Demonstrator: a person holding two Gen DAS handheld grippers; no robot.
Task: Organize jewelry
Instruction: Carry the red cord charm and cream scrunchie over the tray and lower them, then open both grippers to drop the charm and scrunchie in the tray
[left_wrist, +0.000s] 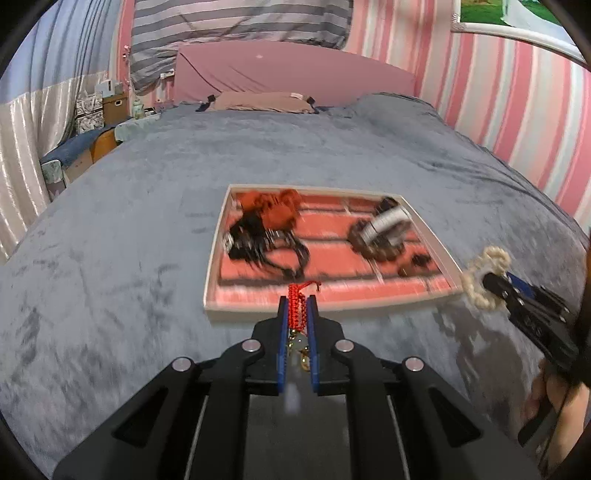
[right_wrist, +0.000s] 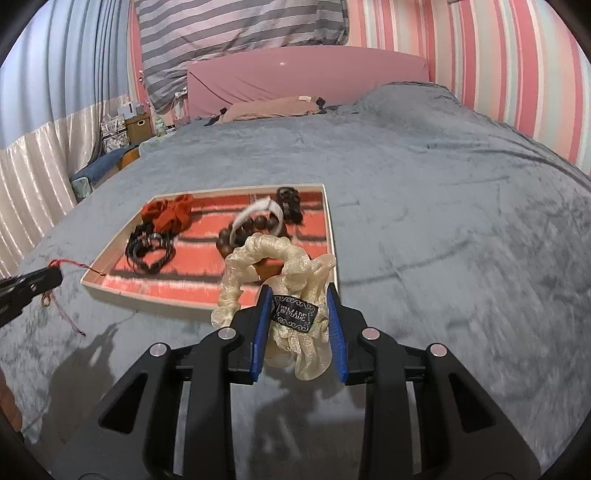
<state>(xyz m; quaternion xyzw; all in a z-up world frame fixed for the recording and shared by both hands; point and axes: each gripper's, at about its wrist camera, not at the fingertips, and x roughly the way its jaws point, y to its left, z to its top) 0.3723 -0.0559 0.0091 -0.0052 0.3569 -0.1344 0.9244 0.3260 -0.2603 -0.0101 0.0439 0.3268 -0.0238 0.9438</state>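
**Both tongs full over the bed**

Left wrist: my left tongs (left_wrist: 297, 314) pinch the red string bracelet (left_wrist: 296, 306), just before the tray (left_wrist: 213, 266).

Right wrist: my right tongs (right_wrist: 298, 314) squeeze the cream scrunchie (right_wrist: 273, 266) above the tray's near edge.

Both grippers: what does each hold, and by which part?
Left gripper: red cord bracelet, pinched mid-length. Right gripper: cream scrunchie, gripped around its black-label section.
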